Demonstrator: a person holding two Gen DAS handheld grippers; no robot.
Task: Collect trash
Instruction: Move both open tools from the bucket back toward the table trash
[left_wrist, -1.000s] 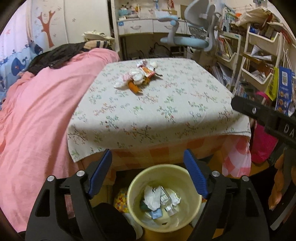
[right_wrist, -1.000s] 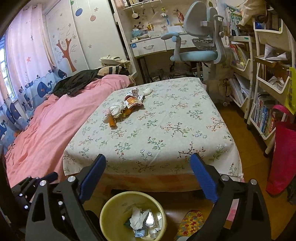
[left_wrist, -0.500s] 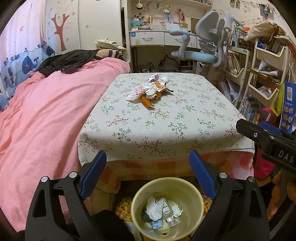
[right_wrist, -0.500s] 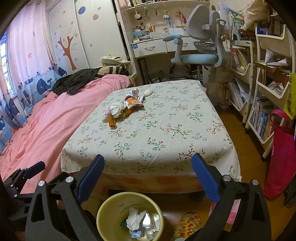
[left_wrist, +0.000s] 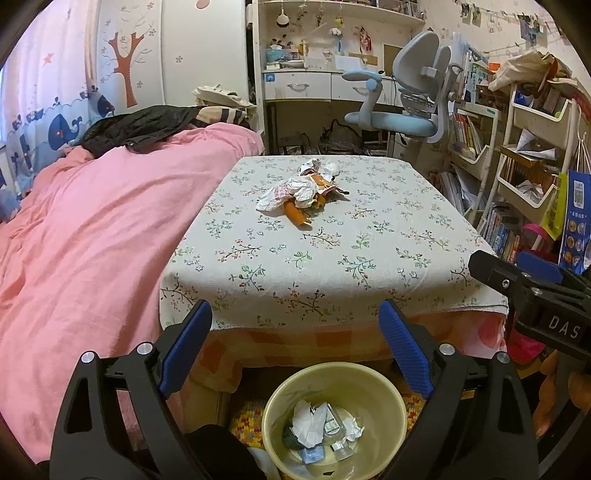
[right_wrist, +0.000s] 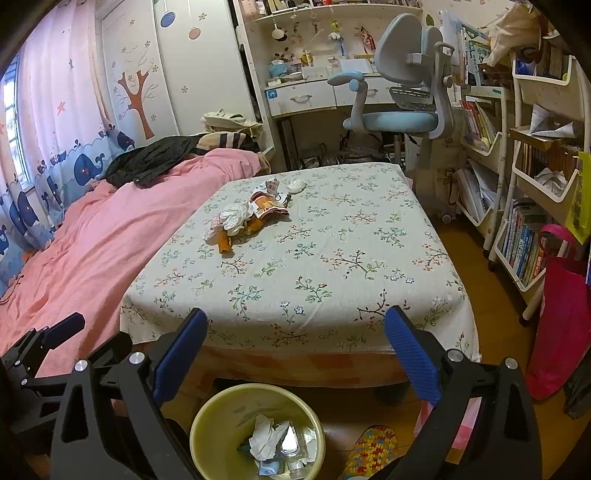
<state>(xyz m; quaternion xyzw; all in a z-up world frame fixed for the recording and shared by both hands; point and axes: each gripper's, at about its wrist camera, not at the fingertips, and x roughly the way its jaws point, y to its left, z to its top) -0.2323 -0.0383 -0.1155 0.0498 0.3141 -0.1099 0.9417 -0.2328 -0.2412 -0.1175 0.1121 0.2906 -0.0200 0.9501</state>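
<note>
A heap of trash (left_wrist: 303, 192) (right_wrist: 243, 221) lies at the far left of the low table with the floral cloth (left_wrist: 332, 258) (right_wrist: 314, 266): white crumpled wrappers, an orange packet and an orange tube. A crumpled tissue (right_wrist: 296, 185) lies just behind it. The yellow bin (left_wrist: 391, 417) (right_wrist: 207, 417) stands on the floor at the table's near edge and holds paper and small packets. My left gripper (left_wrist: 295, 321) hangs open over the bin, with nothing between its blue pads. My right gripper (right_wrist: 295, 325) is open and empty too, beside the left one.
A bed with a pink cover (left_wrist: 92, 229) runs along the table's left side. A blue desk chair (right_wrist: 399, 118) and a desk stand behind the table. Book shelves (right_wrist: 524, 236) and a pink bag (right_wrist: 561, 306) line the right. A colourful slipper (right_wrist: 373, 450) lies by the bin.
The left gripper's view has tilted up, so the table and trash heap sit lower in it, and its jaws have spread a little wider. The right gripper has barely moved.
</note>
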